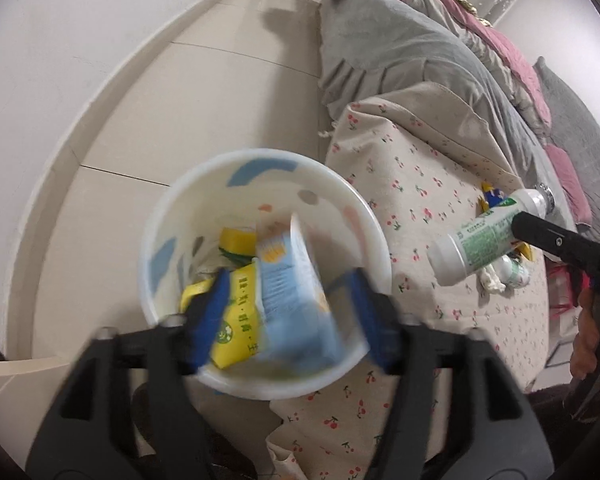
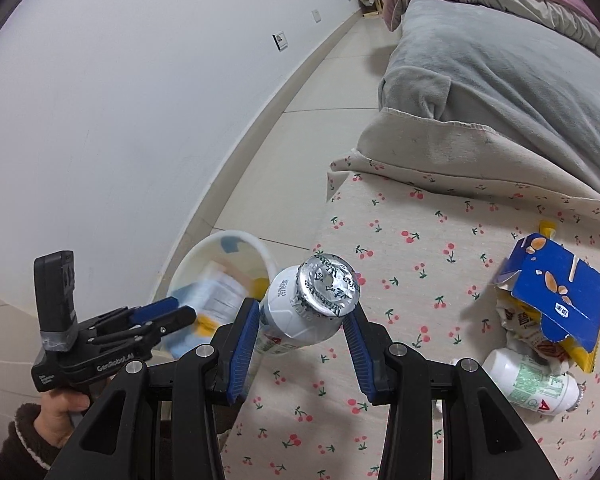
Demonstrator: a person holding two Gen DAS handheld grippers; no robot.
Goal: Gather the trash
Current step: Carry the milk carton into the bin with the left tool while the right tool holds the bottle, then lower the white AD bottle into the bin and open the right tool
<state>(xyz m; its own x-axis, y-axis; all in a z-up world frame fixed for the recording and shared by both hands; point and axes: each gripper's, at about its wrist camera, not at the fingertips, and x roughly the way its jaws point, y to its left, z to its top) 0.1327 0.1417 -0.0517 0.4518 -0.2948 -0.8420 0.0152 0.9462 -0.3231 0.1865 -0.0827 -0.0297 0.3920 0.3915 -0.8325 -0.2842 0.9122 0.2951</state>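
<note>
A white bin (image 1: 342,196) stands on the floor beside the bed; it also shows in the right wrist view (image 2: 240,242). My left gripper (image 1: 290,316) is open over the bin, and a blurred light blue carton (image 1: 296,292) falls between its fingers onto yellow wrappers (image 1: 236,240). My right gripper (image 2: 300,334) is shut on a white yogurt bottle with a foil lid (image 2: 312,312) and holds it above the cherry-print bedsheet (image 2: 420,280); the bottle shows in the left wrist view (image 1: 480,240). A blue carton (image 2: 556,292), crumpled wrappers and another white bottle (image 2: 532,380) lie on the sheet.
A grey blanket (image 2: 500,80) and pink bedding (image 1: 512,52) cover the bed beyond the trash. A white wall (image 2: 100,120) and beige tiled floor (image 1: 220,92) run along the left of the bin.
</note>
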